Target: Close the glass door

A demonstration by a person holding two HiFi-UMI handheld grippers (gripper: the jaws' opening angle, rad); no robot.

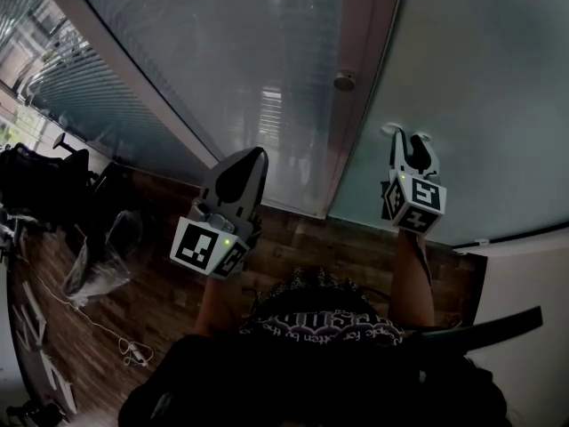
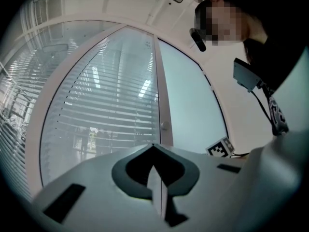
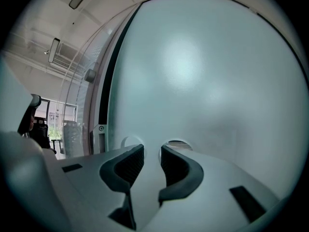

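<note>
Frosted glass door (image 1: 480,78) across right half of head view, left edge meeting pinkish frame (image 1: 360,123). Right gripper (image 1: 410,137) up against the pane near that edge. Jaws a little apart, nothing between, both tips touching the glass or v. close to it. Left gripper (image 1: 256,157) shut tight on nothing, held clear in front of slatted glass panel (image 1: 222,60) on the frame's other side.

Handling, as a judgement: prob. heavy and stiff, slow to start moving. Smooth frosted face, so slippery under hard tips, and fragile to a sharp knock. No handle within reach to clamp. Best pushed flat and steady w/ the tips, out toward the left edge for leverage. Dark strip beside that edge in right gripper view, poss. a gap not yet shut, but hard to tell through the wide lens.

Count: 1 door, 1 slatted panel, 1 frame post, 1 round knob (image 1: 344,81) on the frame, 2 grippers.
</note>
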